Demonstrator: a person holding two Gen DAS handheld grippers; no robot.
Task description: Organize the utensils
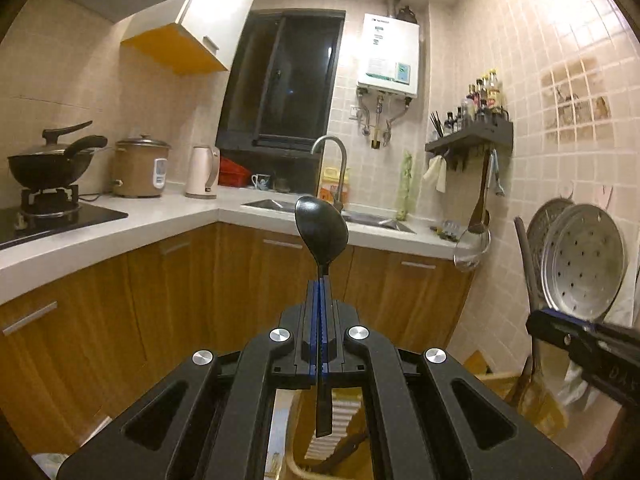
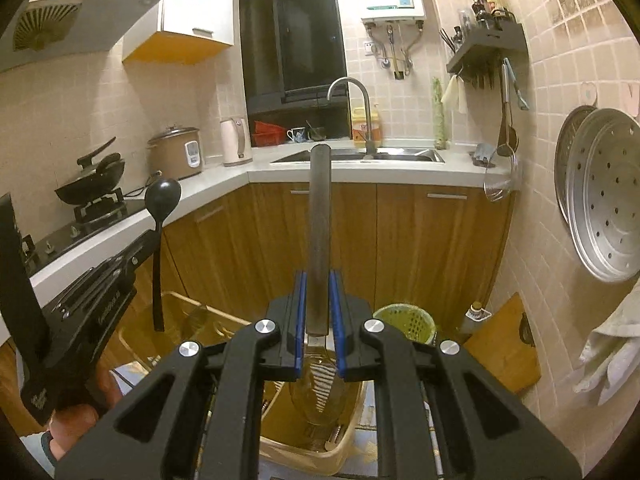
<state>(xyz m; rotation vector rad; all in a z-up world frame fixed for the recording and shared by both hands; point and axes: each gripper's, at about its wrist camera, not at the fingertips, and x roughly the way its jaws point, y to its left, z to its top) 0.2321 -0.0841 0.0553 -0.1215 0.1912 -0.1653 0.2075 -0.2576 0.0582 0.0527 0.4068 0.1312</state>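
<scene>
Left gripper [image 1: 320,280], seen from its own wrist camera, is clamped on the thin handle of a black spoon [image 1: 321,230]; the bowl stands upright above the fingertips and the rest of the handle hangs down behind them, in the air in front of the wooden cabinets below the tabletop [image 1: 120,224]. At the right edge of that view the right gripper [image 1: 538,322] reaches in, too partial there to tell its closure. A sink [image 1: 332,212] with a tall faucet sits at the tabletop's far edge, a wok at its left end, and a wall rack with hanging utensils [image 1: 470,140] is above its right end. From the right wrist camera, the right gripper [image 2: 318,276] is clamped on the flat metal handle of a slotted spatula [image 2: 320,216]; the handle points up and the slotted blade hangs below the fingers, over a beige basket [image 2: 316,456] on the floor that seems to hold other utensils. The left gripper and its spoon show at the left of this view, well apart from the spatula. Both utensils look lifted and awaiting placement. To do this well, I would keep each grip firm, carry the long handles clear of the cabinet fronts and of each other, and set one utensil down at a time at its chosen spot.
</scene>
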